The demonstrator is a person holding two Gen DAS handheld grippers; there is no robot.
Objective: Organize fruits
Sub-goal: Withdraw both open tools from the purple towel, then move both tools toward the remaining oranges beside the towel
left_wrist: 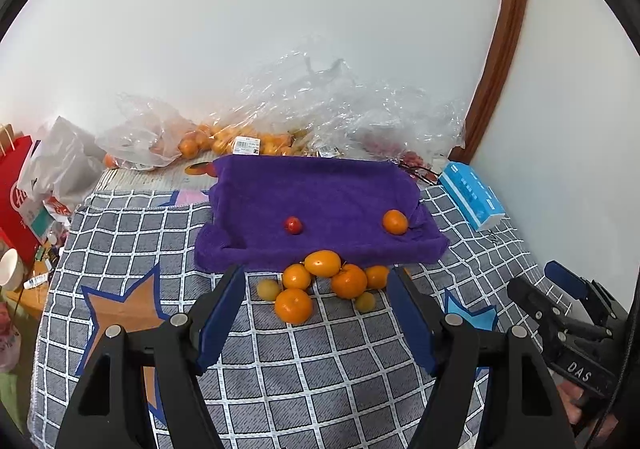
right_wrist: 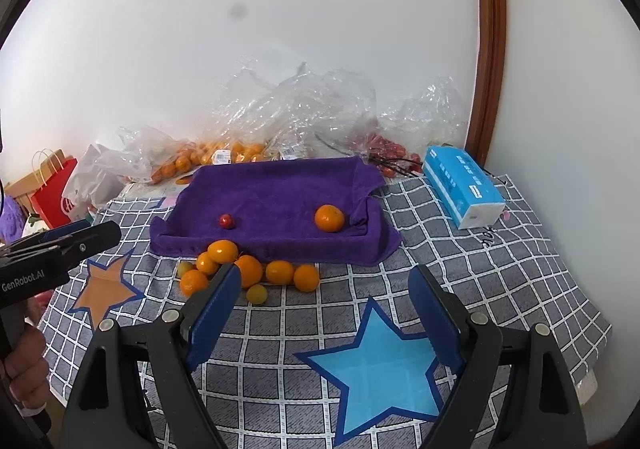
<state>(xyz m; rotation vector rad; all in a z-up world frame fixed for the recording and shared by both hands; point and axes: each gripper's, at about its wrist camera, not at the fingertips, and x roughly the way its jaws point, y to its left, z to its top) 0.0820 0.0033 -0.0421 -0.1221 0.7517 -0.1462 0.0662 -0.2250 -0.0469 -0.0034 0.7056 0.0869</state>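
Altogether two fruits [left_wrist: 395,222] (on towel [left_wrist: 320,189])

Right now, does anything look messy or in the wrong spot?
Yes. Only a small red fruit and one orange sit on the purple towel. The other fruits lie heaped on the checked cloth at its front edge.

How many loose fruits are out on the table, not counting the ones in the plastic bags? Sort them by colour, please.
Orange fruits: 7
Small yellow fruits: 2
Small red fruit: 1
Total: 10
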